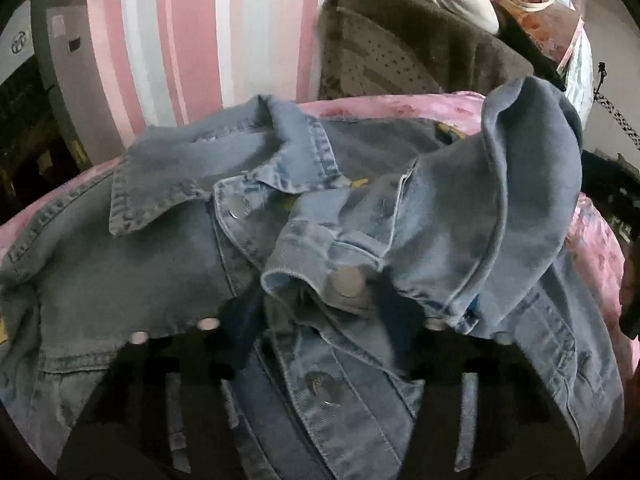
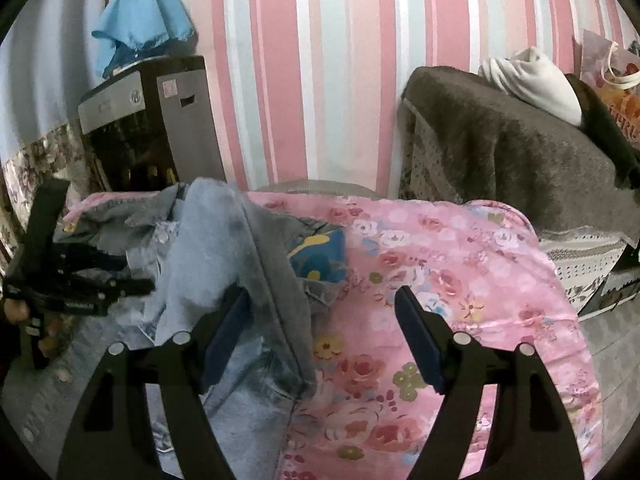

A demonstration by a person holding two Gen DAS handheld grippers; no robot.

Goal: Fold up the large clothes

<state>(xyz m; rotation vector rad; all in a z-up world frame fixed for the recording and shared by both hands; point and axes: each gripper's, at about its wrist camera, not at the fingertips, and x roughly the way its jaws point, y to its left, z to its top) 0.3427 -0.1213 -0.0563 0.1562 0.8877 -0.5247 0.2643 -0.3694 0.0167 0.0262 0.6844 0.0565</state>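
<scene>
1. The denim jacket [image 1: 168, 264] lies spread, front up, on a pink flowered bedspread [image 2: 460, 280], one sleeve [image 1: 460, 216] folded over the chest, its cuff [image 1: 320, 276] near the buttons.
2. It looks heavy, stiff at seams and collar, and not slippery; thick hems and cuffs likely give the surest hold.
3. The left hand-held gripper [image 1: 320, 312] has its fingers partly closed around the cuff; whether the pads press it I cannot tell.
4. The right hand-held gripper [image 2: 324, 340] stands wide and holds nothing, its left finger [image 2: 224, 340] against the raised sleeve.
5. Beyond are a striped wall [image 2: 320, 80] and a brown blanket [image 2: 500, 140].
</scene>
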